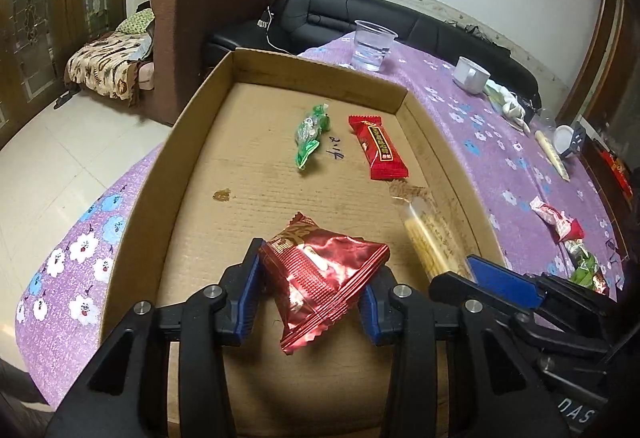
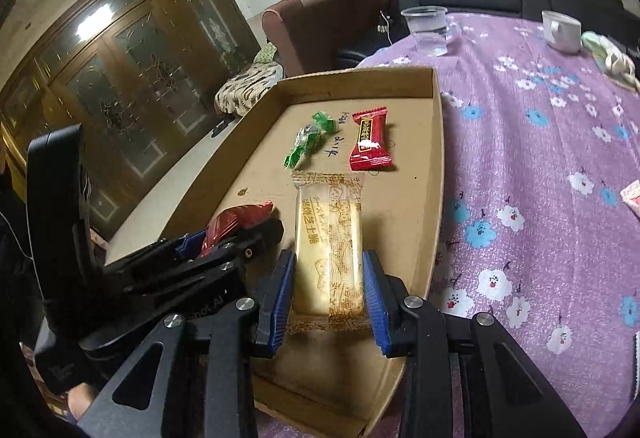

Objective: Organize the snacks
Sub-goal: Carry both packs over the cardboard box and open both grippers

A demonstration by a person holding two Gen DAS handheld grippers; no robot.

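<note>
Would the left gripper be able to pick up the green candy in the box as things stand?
Probably not yet: the left gripper is shut on a dark red snack packet. The path to the green candy looks free.

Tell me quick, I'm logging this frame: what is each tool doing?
Left tool: closed on the red foil snack packet, over the cardboard tray.
Right tool: closed on the clear-wrapped cracker pack.

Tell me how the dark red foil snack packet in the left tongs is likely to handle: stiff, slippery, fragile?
The red foil packet looks puffy and crinkled between the left tongs, so it probably gives under squeeze rather than staying stiff. Its glossy foil may slip. It likely weighs little, and the contents could crush.
</note>
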